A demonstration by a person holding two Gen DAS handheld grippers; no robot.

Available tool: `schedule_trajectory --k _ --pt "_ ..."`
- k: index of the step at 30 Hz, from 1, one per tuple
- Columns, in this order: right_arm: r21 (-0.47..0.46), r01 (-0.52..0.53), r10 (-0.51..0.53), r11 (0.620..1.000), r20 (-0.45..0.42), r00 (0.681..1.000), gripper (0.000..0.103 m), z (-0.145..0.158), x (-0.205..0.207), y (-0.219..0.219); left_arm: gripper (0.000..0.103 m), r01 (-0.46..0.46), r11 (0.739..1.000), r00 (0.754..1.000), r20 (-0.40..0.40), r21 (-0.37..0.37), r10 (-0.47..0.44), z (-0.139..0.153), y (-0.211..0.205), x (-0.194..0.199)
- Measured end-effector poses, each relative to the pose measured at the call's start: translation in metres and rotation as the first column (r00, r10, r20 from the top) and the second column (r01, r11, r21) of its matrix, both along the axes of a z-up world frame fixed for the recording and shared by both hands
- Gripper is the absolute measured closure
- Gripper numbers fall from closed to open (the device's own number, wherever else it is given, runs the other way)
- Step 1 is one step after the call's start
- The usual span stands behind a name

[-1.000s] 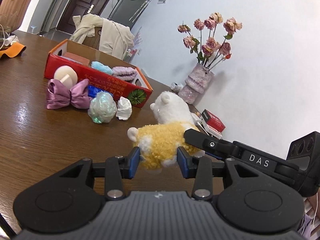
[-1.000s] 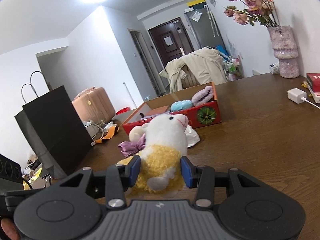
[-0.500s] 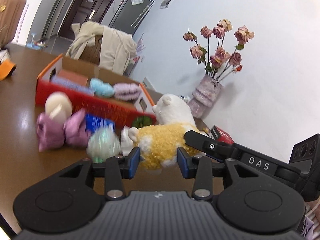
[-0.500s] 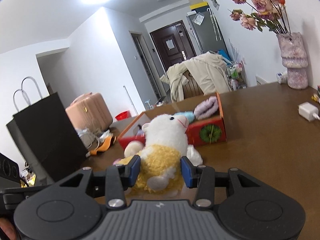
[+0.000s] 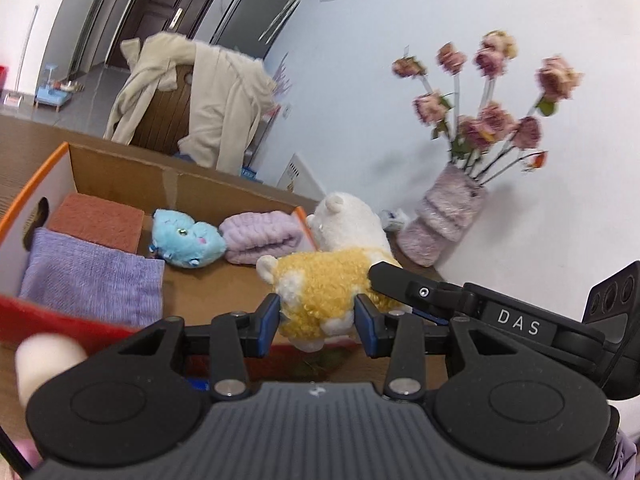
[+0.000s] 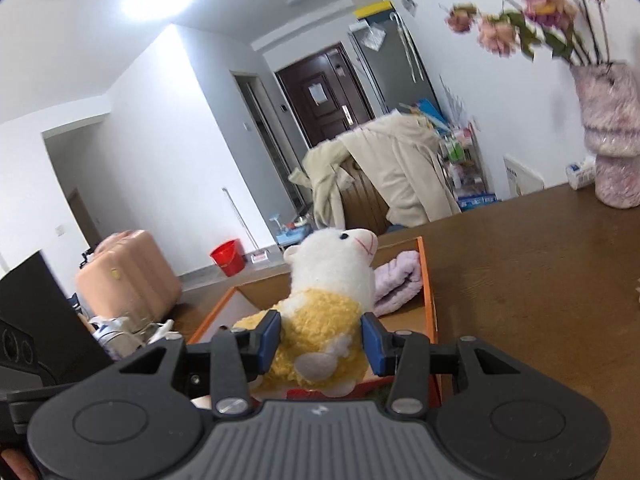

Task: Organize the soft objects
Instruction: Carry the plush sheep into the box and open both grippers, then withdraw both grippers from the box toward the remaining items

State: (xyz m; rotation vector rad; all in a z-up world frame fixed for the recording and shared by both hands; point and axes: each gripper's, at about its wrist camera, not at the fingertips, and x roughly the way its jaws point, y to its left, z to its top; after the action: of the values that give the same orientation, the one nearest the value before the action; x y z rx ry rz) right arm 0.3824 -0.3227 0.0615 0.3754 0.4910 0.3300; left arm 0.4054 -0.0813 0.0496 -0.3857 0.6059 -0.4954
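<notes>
The plush lamb (image 5: 320, 296), white-headed with a curly yellow body, is seen at lower centre of both wrist views, held above the near edge of the cardboard box (image 5: 120, 172). In the left wrist view the yellow body is clamped between the blue pads of the left gripper (image 5: 315, 320), the jaws being closed partway onto the plush from either side. In the right wrist view the same body (image 6: 320, 332) is pinched between the blue pads of the right gripper (image 6: 320, 340), likewise narrowed onto it. The right gripper's black finger (image 5: 404, 284) is seen crossing from the right edge of the left view and touching the lamb's flank.

Inside the box, a blue plush toy (image 5: 186, 240) is noted at centre left, just beside a rolled lilac towel (image 5: 260, 236); whether the two touch cannot be told. A folded purple cloth (image 5: 92, 276) lies at the left end, with a rust-coloured sponge block (image 5: 98, 220) behind it. The lilac towel (image 6: 398, 280) is also seen right of the lamb's head in the right view. A cream rounded object (image 5: 44, 360) is blurred at lower left, outside the box's red front wall.

A fuzzy pink vase (image 5: 444, 216) with dried roses (image 5: 492, 116) stands on the wooden table (image 6: 540, 280) at right. A beige coat (image 5: 208, 104) is draped over a chair at upper left.
</notes>
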Motion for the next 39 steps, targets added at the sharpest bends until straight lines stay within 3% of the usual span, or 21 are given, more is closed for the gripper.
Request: schedule_trajectory --k 6,10,15,20,23,27,30,32,39 --pt "-0.014 0.004 -0.005 1.0 -0.072 0.997 0.06 -0.028 0.053 0.004 0.062 0.01 1.0 0.996 -0.089 0.014 -0.009 -0.032 0.003 0.049" --pt "-0.092 0.022 -0.033 0.995 -0.121 0.992 0.06 -0.048 0.067 0.014 0.062 0.02 0.999 0.994 -0.112 0.036 -0.016 -0.047 -0.003 0.061" --pt "-0.152 0.05 -0.065 0.987 -0.1 0.993 0.061 -0.051 0.064 0.019 0.06 0.045 0.998 0.994 -0.104 0.039 -0.041 -0.05 -0.006 0.061" --pt "-0.163 0.062 -0.077 0.985 -0.092 0.993 0.06 -0.044 0.058 0.018 0.05 0.038 0.999 0.996 -0.084 0.035 -0.035 -0.037 -0.001 0.049" --pt "-0.157 0.066 -0.077 0.985 -0.068 0.995 0.058 -0.031 0.047 0.014 0.05 0.019 0.999 0.999 -0.043 0.051 -0.017 -0.018 0.009 0.032" --pt "-0.156 0.075 -0.077 0.985 -0.012 0.997 0.054 -0.006 0.02 0.01 0.039 -0.018 0.998 0.999 0.038 0.063 0.016 0.012 0.03 -0.004" --pt "-0.159 0.088 -0.083 0.983 0.039 0.996 0.051 0.016 -0.008 0.007 0.038 -0.062 0.992 0.994 0.091 0.107 0.053 0.033 0.044 -0.038" --pt "-0.163 0.096 -0.086 0.982 0.07 0.994 0.047 0.028 -0.029 0.007 0.038 -0.086 0.987 0.992 0.106 0.135 0.072 0.041 0.053 -0.061" --pt "-0.23 0.108 -0.075 0.967 0.149 0.986 0.033 0.052 -0.102 0.016 0.019 -0.19 0.953 0.965 0.224 0.235 0.137 0.052 0.075 -0.147"
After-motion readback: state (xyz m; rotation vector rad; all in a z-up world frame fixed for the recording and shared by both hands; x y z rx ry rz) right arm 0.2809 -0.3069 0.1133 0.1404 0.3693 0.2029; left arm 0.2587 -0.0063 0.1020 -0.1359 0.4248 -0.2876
